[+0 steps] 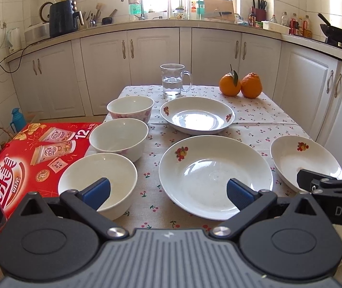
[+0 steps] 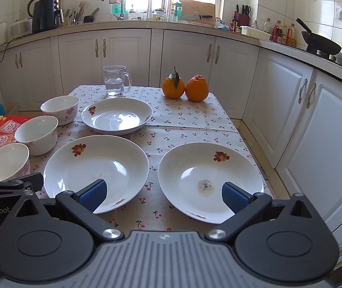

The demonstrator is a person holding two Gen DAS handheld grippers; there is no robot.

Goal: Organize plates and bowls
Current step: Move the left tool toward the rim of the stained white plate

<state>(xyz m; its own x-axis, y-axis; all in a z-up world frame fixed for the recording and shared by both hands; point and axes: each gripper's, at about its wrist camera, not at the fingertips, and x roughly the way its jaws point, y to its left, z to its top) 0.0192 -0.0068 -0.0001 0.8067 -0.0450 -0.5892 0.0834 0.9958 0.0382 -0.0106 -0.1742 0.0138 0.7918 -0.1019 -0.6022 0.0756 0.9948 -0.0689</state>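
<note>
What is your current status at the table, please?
Both hand-held grippers open, empty. Three white ceramic plates, three bowls unstacked. Nothing obstructing.

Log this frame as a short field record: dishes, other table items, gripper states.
bowls: three in a column on the table's left; near bowl, middle bowl, far bowl
plates: three; far plate, near-left plate, near-right plate with a residue spot
extras: glass mug, two oranges
left hand-held gripper: open, empty
right hand-held gripper: open, empty
</note>
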